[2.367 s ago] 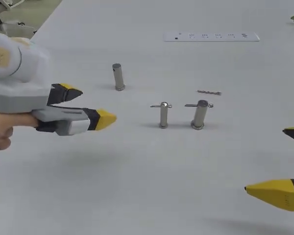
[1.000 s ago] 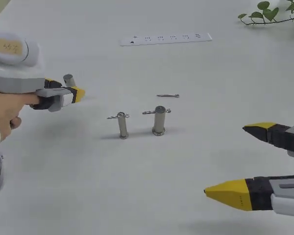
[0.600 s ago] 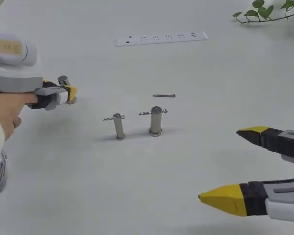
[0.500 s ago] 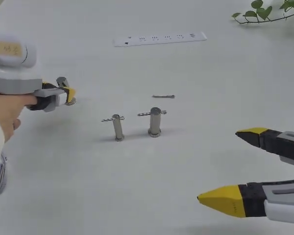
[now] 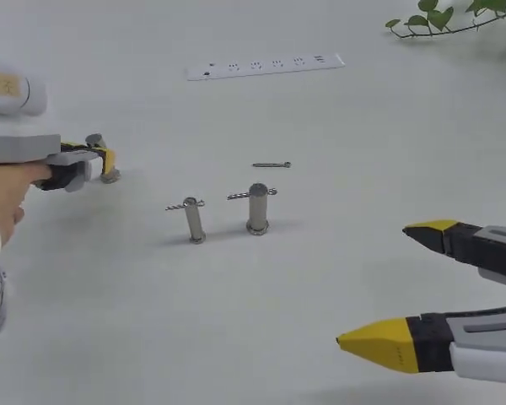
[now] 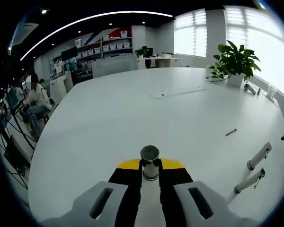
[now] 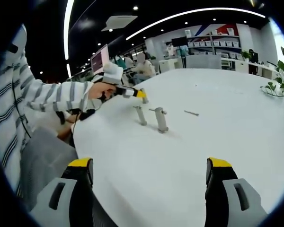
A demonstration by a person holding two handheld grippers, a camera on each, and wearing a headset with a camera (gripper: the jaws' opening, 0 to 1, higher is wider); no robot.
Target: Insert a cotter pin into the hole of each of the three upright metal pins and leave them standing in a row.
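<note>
Head view: the left gripper [image 5: 106,159] is at the 9 o'clock edge of the white table [image 5: 236,321], held in a hand [image 5: 4,198], and its jaws are clenched on the lower part of the bare metal pin [image 5: 94,142], which stands upright with its head above the yellow tips. In the left gripper view the bare metal pin [image 6: 150,161] stands exactly between the two jaws of the left gripper [image 6: 150,166], and both jaws touch its sides. The thin metal pin [image 5: 193,226] and the thick metal pin [image 5: 257,211] stand upright side by side near the middle of the table, at about 4 o'clock from the bare metal pin and well apart from it. The first cotter pin [image 5: 182,205] goes across the top of the thin one, and the second cotter pin [image 5: 240,195] goes across the top of the thick one. The loose cotter pin [image 5: 271,164] lies flat on the table at 12 o'clock from the thick metal pin, near it but not touching. The right gripper [image 5: 373,284] is at about 4 o'clock from the standing pair, well apart; its jaws are spread wide and hold nothing. A power strip [image 5: 266,66] lies at 12 o'clock, and a plant [image 5: 443,17] is at 1 o'clock.
</note>
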